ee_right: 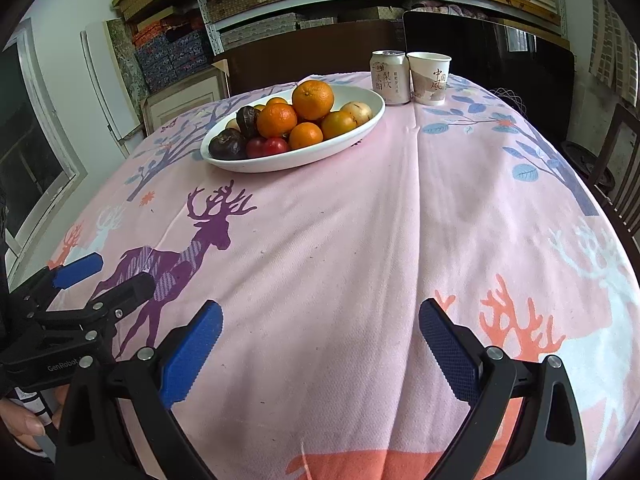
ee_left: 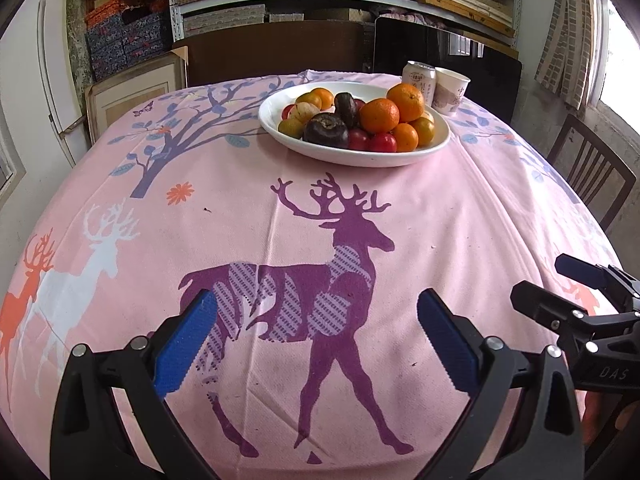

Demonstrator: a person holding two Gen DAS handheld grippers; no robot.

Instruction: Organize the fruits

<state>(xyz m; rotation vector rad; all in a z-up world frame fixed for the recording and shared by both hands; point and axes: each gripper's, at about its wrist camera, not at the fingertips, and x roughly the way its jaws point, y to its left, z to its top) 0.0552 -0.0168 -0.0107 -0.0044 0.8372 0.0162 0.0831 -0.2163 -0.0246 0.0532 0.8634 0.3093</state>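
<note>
Both the left claw (ee_left: pixel 316 340) and right claw (ee_right: pixel 320 344) hang spread and empty over the pink deer-print cloth surface (ee_right: pixel 360 240), likely readying a reach; mixed fruits (ee_left: pixel 356 120) sit piled in the white oval ceramic dish (ee_left: pixel 400 158) well ahead.

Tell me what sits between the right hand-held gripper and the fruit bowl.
Nothing: in the right wrist view only bare tablecloth separates the right hand-held gripper from the bowl.

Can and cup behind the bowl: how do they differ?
The can is a straight-sided cylinder with a closed top; the cup tapers downward and is open-topped. The can looks like shiny metal, the cup like matte paper. Both stand upright, side by side, and bear printed characters.
</note>
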